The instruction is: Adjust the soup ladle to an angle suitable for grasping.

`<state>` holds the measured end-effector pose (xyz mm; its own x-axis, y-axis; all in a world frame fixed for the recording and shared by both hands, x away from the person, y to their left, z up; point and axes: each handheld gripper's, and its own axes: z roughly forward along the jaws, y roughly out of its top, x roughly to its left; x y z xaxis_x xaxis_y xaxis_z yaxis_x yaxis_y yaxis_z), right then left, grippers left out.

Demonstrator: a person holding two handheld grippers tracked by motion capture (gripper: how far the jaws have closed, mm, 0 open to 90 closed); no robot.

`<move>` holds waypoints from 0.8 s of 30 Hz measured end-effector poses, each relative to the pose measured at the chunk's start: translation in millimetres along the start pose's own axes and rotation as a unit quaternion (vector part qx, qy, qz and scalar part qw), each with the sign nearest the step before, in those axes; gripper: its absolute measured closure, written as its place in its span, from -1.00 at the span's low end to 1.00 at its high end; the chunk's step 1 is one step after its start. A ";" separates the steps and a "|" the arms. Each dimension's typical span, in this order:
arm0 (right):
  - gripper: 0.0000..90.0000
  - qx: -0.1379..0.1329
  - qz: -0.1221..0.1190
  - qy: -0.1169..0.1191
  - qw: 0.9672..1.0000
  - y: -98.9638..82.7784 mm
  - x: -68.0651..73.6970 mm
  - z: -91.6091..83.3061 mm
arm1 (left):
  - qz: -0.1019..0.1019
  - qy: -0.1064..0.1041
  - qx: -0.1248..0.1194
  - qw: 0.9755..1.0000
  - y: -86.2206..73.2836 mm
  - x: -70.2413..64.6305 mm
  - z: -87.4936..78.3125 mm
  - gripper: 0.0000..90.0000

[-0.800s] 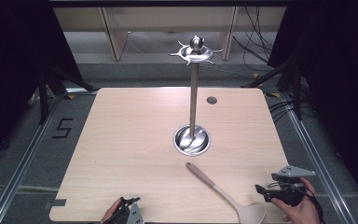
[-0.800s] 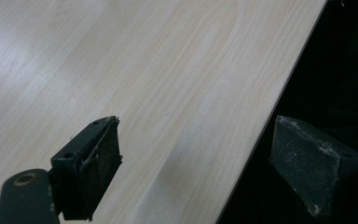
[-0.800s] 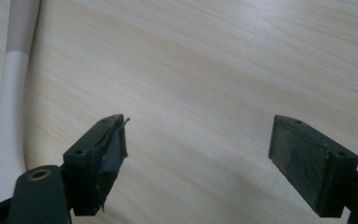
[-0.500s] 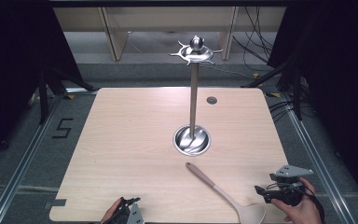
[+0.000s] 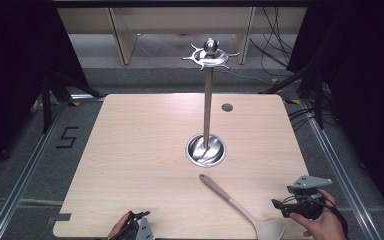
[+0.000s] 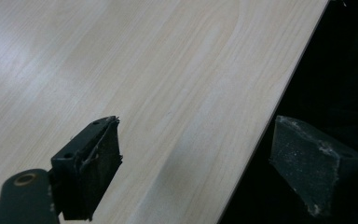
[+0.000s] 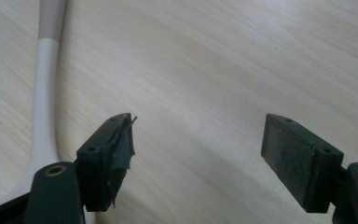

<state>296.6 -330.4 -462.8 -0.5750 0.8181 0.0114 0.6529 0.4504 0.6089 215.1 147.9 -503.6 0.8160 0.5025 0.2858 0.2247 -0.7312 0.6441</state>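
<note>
A pale spatula (image 5: 240, 210) with a pinkish-brown handle lies slantwise on the wooden table (image 5: 145, 150), its blade near the front edge. In the right gripper view its white neck (image 7: 44, 93) runs up the left side, just outside the left jaw. My right gripper (image 5: 280, 206) sits at the front right, a little right of the spatula blade, open with nothing between its jaws (image 7: 198, 154). My left gripper (image 5: 137, 227) is at the front edge, left of centre, open over the table's edge (image 6: 196, 158), empty.
A steel stand (image 5: 207, 100) with a round base (image 5: 206, 150) and a hooked crown (image 5: 210, 54) rises from the table's middle. A small dark round inset (image 5: 227, 107) marks the far right of the tabletop. Dark floor, rails and cables surround the table.
</note>
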 end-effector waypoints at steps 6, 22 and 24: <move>-0.33 0.010 -0.018 0.000 1.000 11.0 5.0 -4.0 | -0.001 0.000 0.000 1.000 -0.1 0.3 0.4 -0.67; 0.09 0.031 -0.112 0.036 0.993 54.6 51.6 7.7 | -0.001 0.001 0.001 1.000 -0.4 0.1 1.3 -0.67; 0.14 0.037 -0.123 0.043 0.991 58.4 55.1 11.7 | 0.001 0.003 0.000 1.000 -0.4 0.8 0.0 -0.67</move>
<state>308.8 -254.9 -435.9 -0.7592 0.6481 -0.0607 0.5200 0.6600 0.5422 215.6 148.6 -503.7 0.8137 0.5036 0.2904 0.2235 -0.7321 0.6435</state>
